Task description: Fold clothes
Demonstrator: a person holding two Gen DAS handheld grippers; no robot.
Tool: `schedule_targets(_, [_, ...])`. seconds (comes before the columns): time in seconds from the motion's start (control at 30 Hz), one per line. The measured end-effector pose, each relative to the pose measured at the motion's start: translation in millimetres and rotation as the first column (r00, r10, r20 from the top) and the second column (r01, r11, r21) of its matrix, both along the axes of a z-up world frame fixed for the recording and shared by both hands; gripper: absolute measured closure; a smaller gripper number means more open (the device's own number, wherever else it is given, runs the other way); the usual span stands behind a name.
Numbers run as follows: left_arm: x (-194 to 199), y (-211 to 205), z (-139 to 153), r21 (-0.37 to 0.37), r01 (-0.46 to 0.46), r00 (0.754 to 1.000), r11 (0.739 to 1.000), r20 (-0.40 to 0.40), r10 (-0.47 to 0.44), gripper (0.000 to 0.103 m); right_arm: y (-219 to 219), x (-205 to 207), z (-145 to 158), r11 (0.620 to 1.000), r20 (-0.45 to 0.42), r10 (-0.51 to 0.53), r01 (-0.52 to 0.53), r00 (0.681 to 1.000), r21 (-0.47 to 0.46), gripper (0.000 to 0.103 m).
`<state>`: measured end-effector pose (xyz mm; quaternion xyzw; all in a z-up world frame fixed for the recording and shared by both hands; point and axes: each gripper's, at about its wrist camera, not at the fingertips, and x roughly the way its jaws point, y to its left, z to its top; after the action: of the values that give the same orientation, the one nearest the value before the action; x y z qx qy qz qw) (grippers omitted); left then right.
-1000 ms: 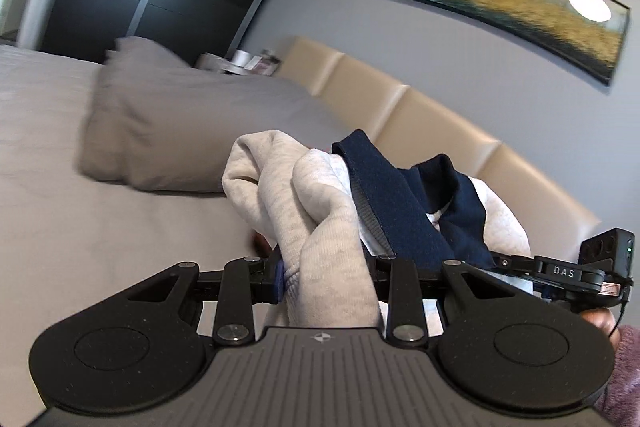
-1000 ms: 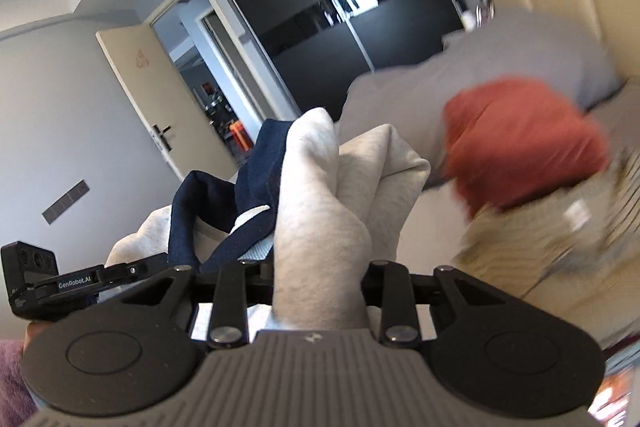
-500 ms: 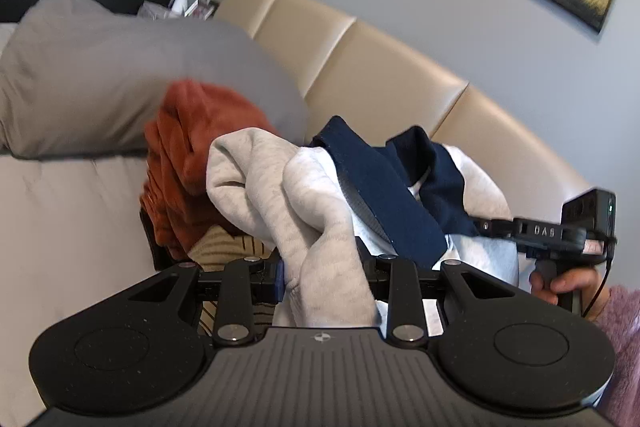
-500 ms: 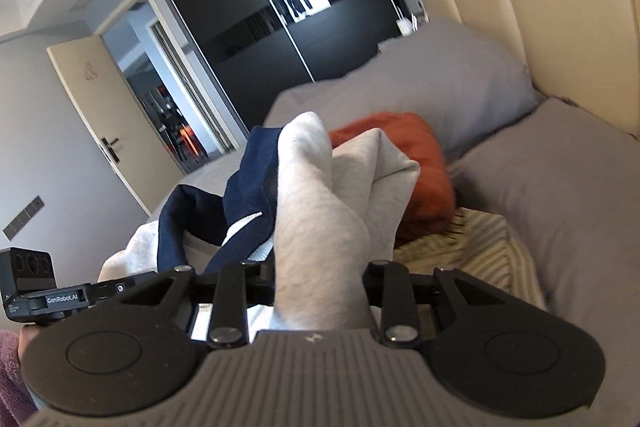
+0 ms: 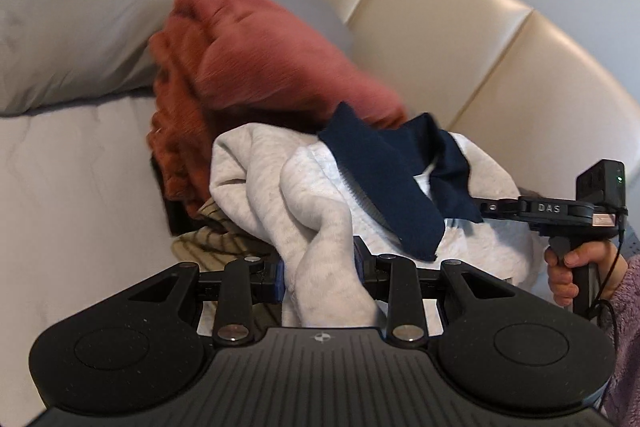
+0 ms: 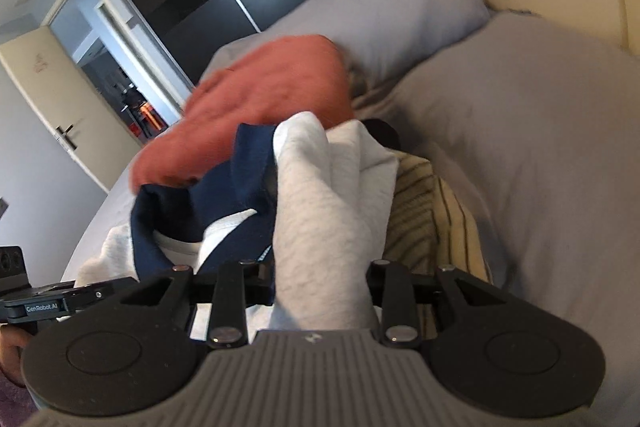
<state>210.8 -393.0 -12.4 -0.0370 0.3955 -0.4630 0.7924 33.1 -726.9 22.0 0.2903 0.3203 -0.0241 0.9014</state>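
The grey sweatshirt (image 5: 320,211) with navy trim is held bunched between both grippers, just above the clothes pile at twelve o'clock. The left gripper (image 5: 319,277) and right gripper (image 6: 320,285) are each clenched on a thick fold. The rust sweater (image 5: 256,59) could be knocked over if the bundle is lowered carelessly. Room is closed by pillows (image 6: 540,147) and headboard (image 5: 460,27); open bed (image 5: 72,195) is left at nine o'clock.

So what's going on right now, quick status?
Left gripper and right gripper both clamped on grey sweatshirt. Sweatshirt bunched, above clothes pile. Nothing blocking.
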Motion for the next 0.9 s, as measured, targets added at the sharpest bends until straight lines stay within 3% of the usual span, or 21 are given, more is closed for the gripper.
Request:
schedule_targets(0.17, [6.5, -1.3, -14.9, 0.006, -0.010, 1.000, 1.000, -0.017, 0.010, 0.071, -2.5, 4.1, -11.8, 0.999, -0.043, -0.039, 0.039, 0.998, 0.006, 0.054])
schedule_targets(0.3, [-2.0, 10.1, -1.0, 0.000, -0.006, 0.999, 1.000, 0.034, 0.006, 0.054, 0.6, -2.8, 6.4, 0.994, -0.054, -0.080, 0.076, 0.995, -0.075, 0.050])
schedule_targets(0.37, [-12.7, 18.8, 10.8, 0.015, -0.028, 0.994, 0.999, 0.102, 0.026, 0.049, 2.8, -11.4, 18.5, 0.984, -0.055, -0.127, 0.119, 0.990, -0.135, 0.039])
schedule_targets(0.4, [-18.1, 23.2, 16.8, 0.022, -0.039, 0.990, 0.999, 0.137, 0.036, 0.049, 4.1, -16.5, 25.8, 0.975, -0.048, -0.153, 0.143, 0.987, -0.167, 0.039])
schedule_targets(0.53, [-41.6, 40.4, 43.8, 0.007, -0.076, 0.958, 0.997, 0.278, 0.071, 0.047, 18.6, -38.2, 53.5, 0.940, 0.034, -0.210, 0.212, 0.977, -0.268, 0.039])
schedule_targets(0.7, [-74.7, 25.0, 59.2, 0.056, -0.089, 0.892, 0.994, 0.450, 0.054, 0.047, 62.7, -40.4, 64.3, 0.891, 0.158, -0.129, 0.184, 0.979, -0.415, 0.040])
schedule_targets(0.8, [-89.0, 3.3, 51.4, 0.092, -0.128, 0.859, 0.987, 0.508, 0.064, 0.052, 81.5, -26.9, 53.5, 0.862, 0.169, -0.093, 0.164, 0.981, -0.480, 0.041])
schedule_targets(0.9, [-94.3, -18.0, 37.5, 0.122, -0.144, 0.856, 0.982, 0.513, 0.062, 0.052, 87.0, -14.4, 37.2, 0.849, 0.152, -0.112, 0.174, 0.982, -0.498, 0.040])
